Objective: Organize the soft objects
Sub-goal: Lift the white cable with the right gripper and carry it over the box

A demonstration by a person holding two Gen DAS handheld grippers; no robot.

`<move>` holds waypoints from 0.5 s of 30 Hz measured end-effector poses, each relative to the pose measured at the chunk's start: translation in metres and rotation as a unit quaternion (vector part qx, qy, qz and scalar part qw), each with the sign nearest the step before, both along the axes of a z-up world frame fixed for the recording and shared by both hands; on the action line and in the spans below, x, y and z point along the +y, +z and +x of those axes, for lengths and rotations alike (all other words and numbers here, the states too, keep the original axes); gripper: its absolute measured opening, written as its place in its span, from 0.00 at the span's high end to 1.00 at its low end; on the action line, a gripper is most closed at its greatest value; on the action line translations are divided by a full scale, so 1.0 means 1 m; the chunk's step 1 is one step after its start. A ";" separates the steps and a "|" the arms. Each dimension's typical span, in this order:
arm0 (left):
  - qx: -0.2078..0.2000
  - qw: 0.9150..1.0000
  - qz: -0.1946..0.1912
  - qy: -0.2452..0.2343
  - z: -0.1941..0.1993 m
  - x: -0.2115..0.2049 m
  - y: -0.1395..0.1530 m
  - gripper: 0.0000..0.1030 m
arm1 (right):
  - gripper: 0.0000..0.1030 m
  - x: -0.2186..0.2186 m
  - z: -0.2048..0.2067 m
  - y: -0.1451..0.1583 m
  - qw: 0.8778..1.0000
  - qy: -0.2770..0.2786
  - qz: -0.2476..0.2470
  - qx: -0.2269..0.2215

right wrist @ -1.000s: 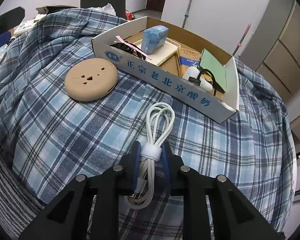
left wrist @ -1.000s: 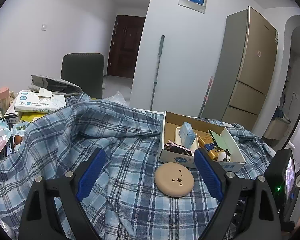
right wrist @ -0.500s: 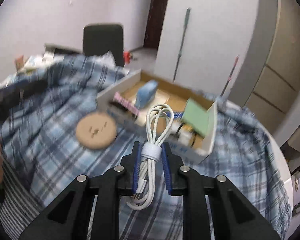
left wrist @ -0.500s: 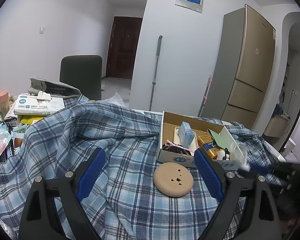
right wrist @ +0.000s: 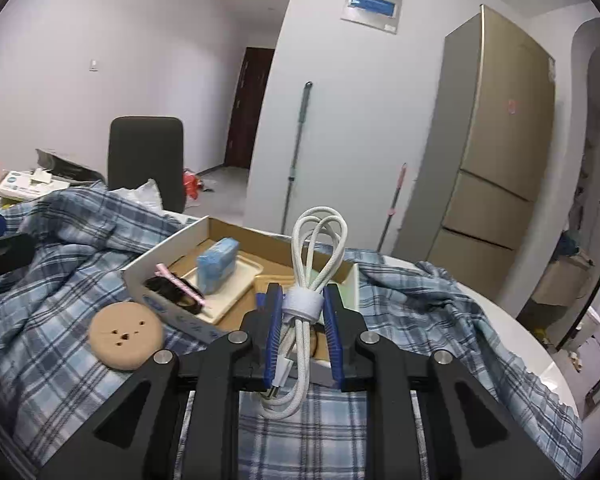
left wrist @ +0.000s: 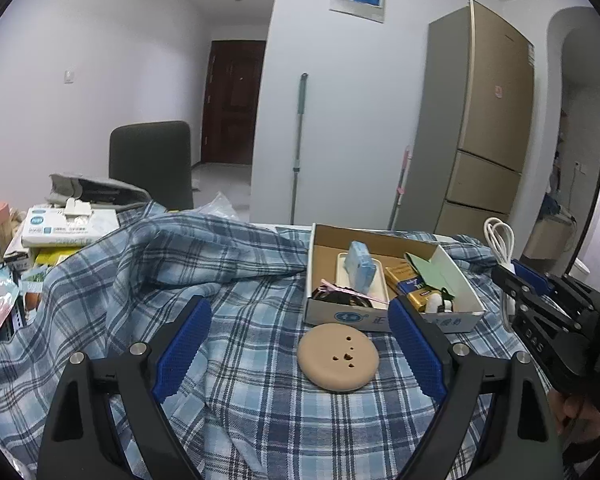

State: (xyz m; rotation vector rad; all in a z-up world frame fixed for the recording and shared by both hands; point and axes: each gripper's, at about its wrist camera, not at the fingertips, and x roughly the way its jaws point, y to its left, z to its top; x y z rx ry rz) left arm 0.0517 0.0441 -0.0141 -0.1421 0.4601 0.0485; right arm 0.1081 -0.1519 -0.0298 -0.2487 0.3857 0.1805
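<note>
Two hand-held grippers are in view; the right hand-held gripper [right wrist: 302, 322] is clamped on a coiled white cable [right wrist: 305, 300], its blue pads pressing the white strap that binds the coil, with the loops standing upright above the jaws and the plug ends hanging below; the cable is lifted clear of the plaid cloth [right wrist: 60, 344] and sits in front of the open cardboard box [right wrist: 172, 252]; from the left wrist view the same cable [left wrist: 500, 240] appears to the right of the box [left wrist: 312, 276]. The left hand-held gripper [left wrist: 300, 340] has its jaws spread wide and holds nothing; it hovers above the cloth [left wrist: 228, 400]. Between its pads, resting on the cloth just in front of the box, lies a round tan disc [left wrist: 338, 356] with small holes. Inside the box are a blue packet [left wrist: 360, 266] standing on a cream tray [left wrist: 342, 276], a pink clip [right wrist: 180, 284] and a yellow carton [left wrist: 410, 286]. A papers-and-boxes stack [left wrist: 64, 226] sits at far left on the bench.
</note>
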 end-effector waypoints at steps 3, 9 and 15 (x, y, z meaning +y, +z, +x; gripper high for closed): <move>0.000 1.000 0.025 0.006 -0.003 -0.007 0.003 0.11 | 0.81 -0.009 0.000 0.000 1.000 -0.005 0.016 0.005; 0.020 0.999 0.035 -0.023 0.010 -0.017 0.017 0.11 | 0.81 -0.023 0.001 -0.003 0.999 -0.012 0.035 0.020; 0.117 0.990 0.041 -0.064 0.052 -0.033 0.008 0.11 | 0.81 -0.028 -0.005 0.004 0.999 -0.007 0.039 0.003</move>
